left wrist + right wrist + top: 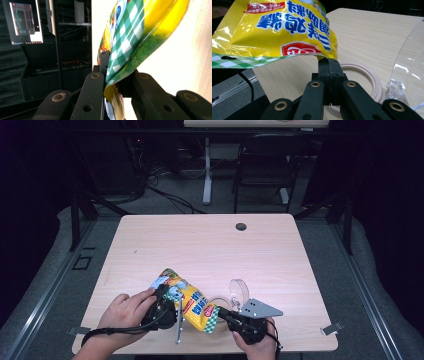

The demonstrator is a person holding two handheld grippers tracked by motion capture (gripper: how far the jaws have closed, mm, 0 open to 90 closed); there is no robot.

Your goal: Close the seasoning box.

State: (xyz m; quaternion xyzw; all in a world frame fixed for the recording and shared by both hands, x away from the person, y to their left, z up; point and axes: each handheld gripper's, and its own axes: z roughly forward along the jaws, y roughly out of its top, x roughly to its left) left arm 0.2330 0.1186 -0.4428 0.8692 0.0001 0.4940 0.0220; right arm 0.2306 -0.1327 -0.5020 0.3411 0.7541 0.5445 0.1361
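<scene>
You hold the glossy yellow snack bag with blue lettering and a green-and-white checked edge (192, 304) between your two grippers, low in the frame of the high view, just left of centre and raised off the pale wooden table (210, 245).

Your left gripper (167, 302) sits at the bag's left end; in the left gripper view its fingers (91, 95) are closed on the crimped edge of the bag (130, 45), which fans up and to the right across the frame.

Your right gripper (223, 312) meets the bag's lower right corner. In the right gripper view its fingers (328, 75) are pressed fully together at the centre of the frame, pinching the bag's bottom seam, and the bag (277, 32) spreads across the upper left with its red label and blue characters upside down.

Just behind the right gripper a cream-coloured plastic ring (372, 80) lies flat on the table, and a clear curved plastic piece (239, 292) stands beside it, to the right of the bag in the high view. The table's small round cable hole (241, 226) is well apart, near the far edge in the upper middle of that frame.
</scene>
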